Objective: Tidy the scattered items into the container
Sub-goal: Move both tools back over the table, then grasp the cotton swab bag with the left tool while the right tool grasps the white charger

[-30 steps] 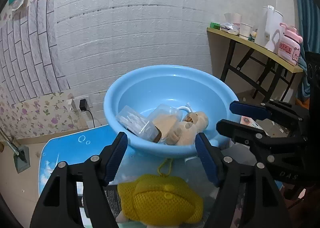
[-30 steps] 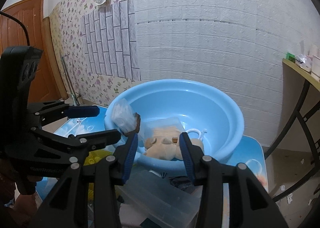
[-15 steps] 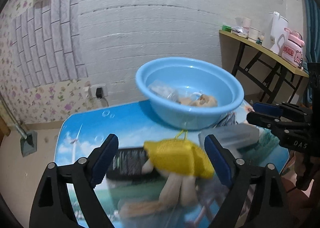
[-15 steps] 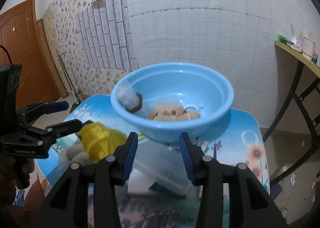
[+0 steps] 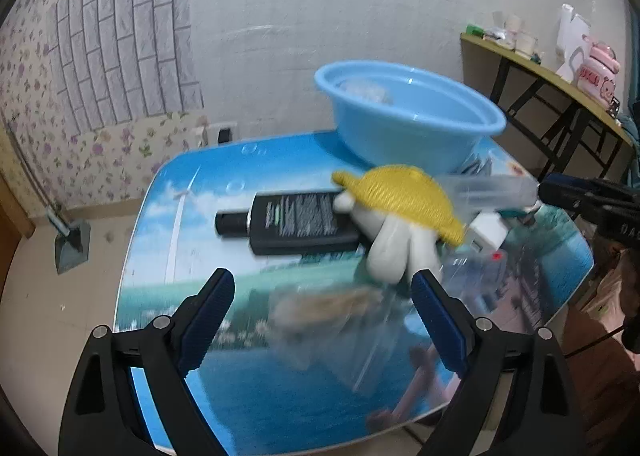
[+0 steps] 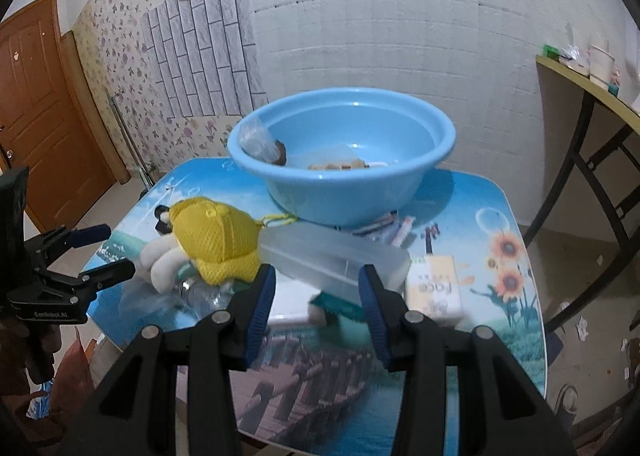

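Both grippers have pulled back from the basin since a second ago, and the bench clutter now fills each view; left gripper (image 5: 320,320) has let go of nothing visible, its jaws are opening, wide apart, with only a blurred clear bag (image 5: 336,320) lying on the bench between and below them, not touched; right gripper (image 6: 316,296) jaws partly apart, nothing clamped, aimed at the clear plastic box (image 6: 332,256) just ahead.

Outward from there: yellow plush toy (image 5: 400,208) lies across the black bottle (image 5: 296,222); white carton (image 6: 434,290) right of the box; small sachets (image 6: 390,226) by the basin foot; blue basin (image 6: 344,160) at the far end of the bench (image 6: 492,216), already holding a bag and a few small things.

Step as I read it: between drops, reaching for the next pick; several items left. Next move: left drops onto bag or plush and closes; right needs wider jaws to span that box, or take it by an edge.
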A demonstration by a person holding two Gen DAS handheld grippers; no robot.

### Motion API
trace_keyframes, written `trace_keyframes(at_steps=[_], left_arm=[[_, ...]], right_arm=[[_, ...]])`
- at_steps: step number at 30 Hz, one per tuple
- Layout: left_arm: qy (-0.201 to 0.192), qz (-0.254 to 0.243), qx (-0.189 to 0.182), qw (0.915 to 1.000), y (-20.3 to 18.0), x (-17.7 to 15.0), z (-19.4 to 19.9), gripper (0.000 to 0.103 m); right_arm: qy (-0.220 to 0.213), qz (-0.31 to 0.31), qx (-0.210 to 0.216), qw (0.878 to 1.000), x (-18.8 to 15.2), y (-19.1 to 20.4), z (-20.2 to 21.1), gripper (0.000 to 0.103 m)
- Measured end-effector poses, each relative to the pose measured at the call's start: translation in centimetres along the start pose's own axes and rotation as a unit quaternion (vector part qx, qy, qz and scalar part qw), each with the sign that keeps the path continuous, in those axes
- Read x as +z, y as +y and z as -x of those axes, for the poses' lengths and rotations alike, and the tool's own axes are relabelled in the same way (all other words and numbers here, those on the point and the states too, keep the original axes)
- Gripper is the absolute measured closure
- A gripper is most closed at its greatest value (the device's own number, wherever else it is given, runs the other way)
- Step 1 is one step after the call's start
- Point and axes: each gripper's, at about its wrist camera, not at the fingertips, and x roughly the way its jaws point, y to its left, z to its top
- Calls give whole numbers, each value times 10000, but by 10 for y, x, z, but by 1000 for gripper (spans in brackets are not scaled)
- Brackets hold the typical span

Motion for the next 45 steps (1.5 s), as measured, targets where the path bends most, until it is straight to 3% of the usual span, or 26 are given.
trace_keyframes(at_steps=[5, 9, 26, 41, 42, 44, 45], left_arm=[[76, 55, 1, 10000, 5, -10, -3, 13], [115, 155, -71, 9998, 7, -12, -7, 13], [403, 122, -208, 9989, 7, -16, -35, 13], [446, -29, -236, 9987, 1, -16, -49, 13], [442, -22, -266, 9987, 1, -16, -49, 14], [395, -50, -267, 9989, 1, -16, -47, 31], [399, -55, -281, 9988, 2, -15, -46, 32]], right_arm=[[111, -22, -58, 9999, -7, -2, -1, 60], [194, -105, -68, 9997, -9, -5, -6, 49], [689, -15, 130, 9975, -13, 9, -38, 48], [786, 216, 76, 9966, -12, 22, -54, 43], [792, 271, 73, 9965, -12, 25, -55, 43], [809, 346, 73, 9961, -12, 28, -58, 43], [809, 385, 64, 9960, -12, 30, -59, 43]])
